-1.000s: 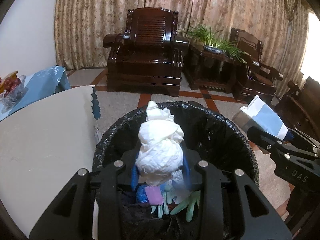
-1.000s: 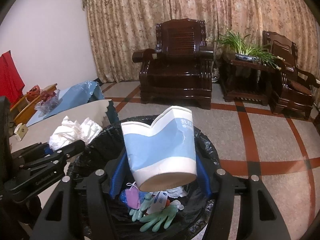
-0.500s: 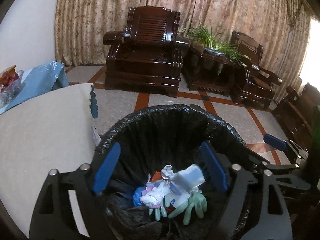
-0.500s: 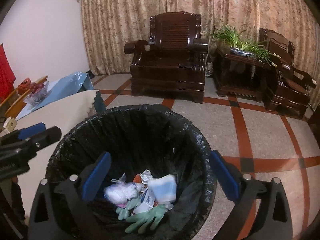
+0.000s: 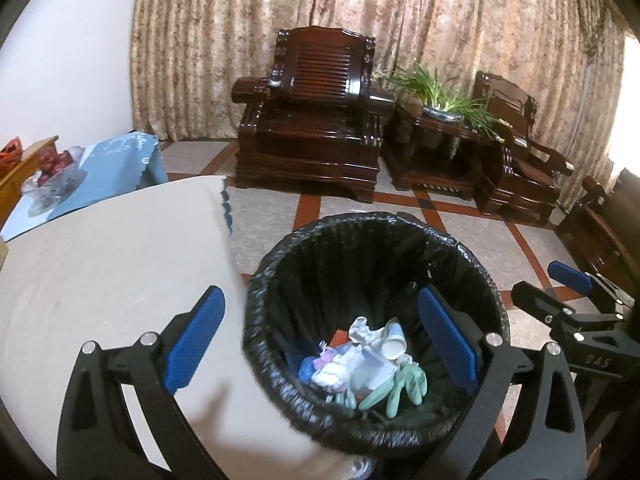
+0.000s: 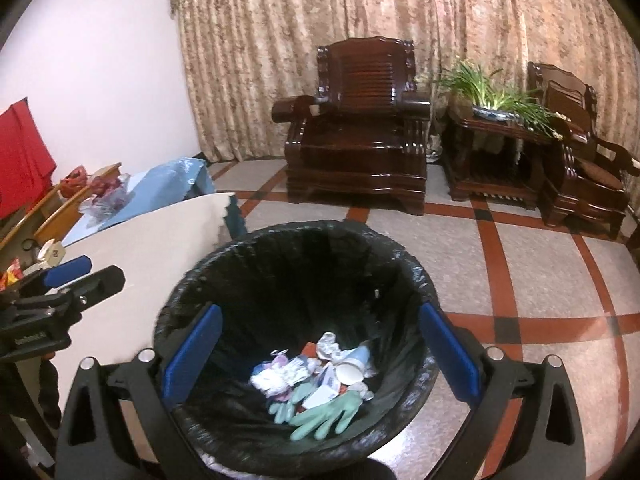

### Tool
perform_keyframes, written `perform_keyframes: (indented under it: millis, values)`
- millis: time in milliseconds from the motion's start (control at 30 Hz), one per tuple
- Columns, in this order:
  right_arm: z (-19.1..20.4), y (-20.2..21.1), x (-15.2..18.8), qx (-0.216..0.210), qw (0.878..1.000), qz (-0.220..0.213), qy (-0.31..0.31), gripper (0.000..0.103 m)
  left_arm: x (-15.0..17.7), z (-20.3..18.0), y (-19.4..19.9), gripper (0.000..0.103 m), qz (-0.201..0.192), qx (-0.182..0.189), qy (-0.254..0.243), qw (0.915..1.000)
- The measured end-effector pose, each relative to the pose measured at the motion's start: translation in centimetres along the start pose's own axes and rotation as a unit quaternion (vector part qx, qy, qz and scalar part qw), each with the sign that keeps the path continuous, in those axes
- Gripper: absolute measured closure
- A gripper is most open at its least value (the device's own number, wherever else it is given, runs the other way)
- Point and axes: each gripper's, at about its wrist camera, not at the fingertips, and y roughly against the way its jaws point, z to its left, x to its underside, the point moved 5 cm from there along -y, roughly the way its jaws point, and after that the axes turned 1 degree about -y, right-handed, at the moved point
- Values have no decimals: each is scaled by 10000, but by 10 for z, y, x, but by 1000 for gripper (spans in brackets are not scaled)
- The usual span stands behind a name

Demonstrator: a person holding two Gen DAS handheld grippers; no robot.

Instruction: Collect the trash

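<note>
The left gripper [image 5: 320, 344], black with blue pads, points downward, its jaws opening wide with nothing gripped between them. The right gripper [image 6: 320, 348], the same build, tilts down likewise, jaws spread fully and empty, at the left one's 3 o'clock.

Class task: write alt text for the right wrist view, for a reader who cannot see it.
The open right tongs, holding nothing, hover over a black-lined trash bin with a paper cup, crumpled tissue and green gloves at its bottom. The left tongs show at the left edge, beside a pale table.
</note>
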Motion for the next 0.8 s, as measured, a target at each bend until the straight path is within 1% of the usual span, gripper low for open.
perform_keyframes:
  millis: [267,600,800]
  values:
    - [33,33,-1,-200,9995,-126,227,6,11,16,46,8,-94,-240,70,9996]
    - [64,67,-9,-455,9980,-275,336,6,6,31,94,8,-357,-485,173,9980]
    - [79,80,-17,-568,9966,-382,458,6,0,33,114,8,-453,-602,174,9970]
